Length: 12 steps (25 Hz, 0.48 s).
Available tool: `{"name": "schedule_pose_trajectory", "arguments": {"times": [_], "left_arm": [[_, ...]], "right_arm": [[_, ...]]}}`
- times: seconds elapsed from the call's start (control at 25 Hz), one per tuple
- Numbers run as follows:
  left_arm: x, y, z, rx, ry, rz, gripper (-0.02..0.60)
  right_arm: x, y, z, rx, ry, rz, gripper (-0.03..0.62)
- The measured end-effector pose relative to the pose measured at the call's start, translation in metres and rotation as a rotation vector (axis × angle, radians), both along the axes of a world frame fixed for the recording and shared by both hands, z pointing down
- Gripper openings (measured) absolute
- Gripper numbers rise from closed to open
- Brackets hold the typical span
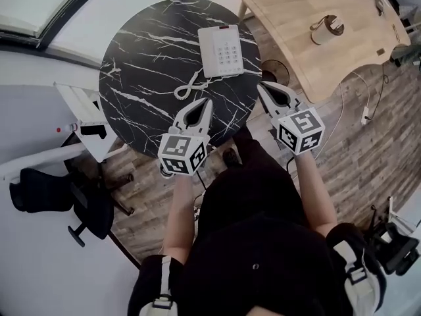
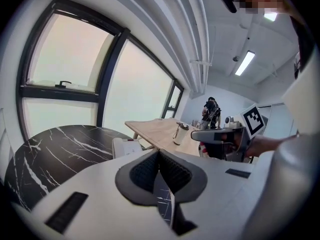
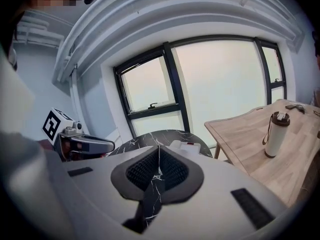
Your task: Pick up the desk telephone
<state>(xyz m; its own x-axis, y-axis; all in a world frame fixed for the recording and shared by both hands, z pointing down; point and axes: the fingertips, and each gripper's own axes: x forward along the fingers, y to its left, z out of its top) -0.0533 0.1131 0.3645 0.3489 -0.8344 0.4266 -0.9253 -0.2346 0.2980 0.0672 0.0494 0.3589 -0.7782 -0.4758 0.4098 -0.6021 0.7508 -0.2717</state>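
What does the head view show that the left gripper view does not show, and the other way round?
Only the head view: the coiled cord and the wood floor. Only the left gripper view: the tall windows and a ceiling lamp. Both: the white telephone on the round black marble table, the wooden table with a bottle, and the right gripper.

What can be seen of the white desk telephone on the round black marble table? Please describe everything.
The white plastic-looking desk telephone is rectangular, with a keypad of small grey keys and a small red strip at its far edge. It lies flat on the round black white-veined table. Its white coiled cord loops on the tabletop beside it. Only the table touches it.
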Motion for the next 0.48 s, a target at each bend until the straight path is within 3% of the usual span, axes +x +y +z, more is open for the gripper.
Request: {"name": "schedule_pose_trajectory", "arguments": {"times": [0.48], "left_arm": [[-0.018,-0.075,0.030,-0.103,0.025,-0.046,0.015]], "right_arm": [[-0.016,-0.080,0.050,-0.148,0.077,-0.053,0.032]]}}
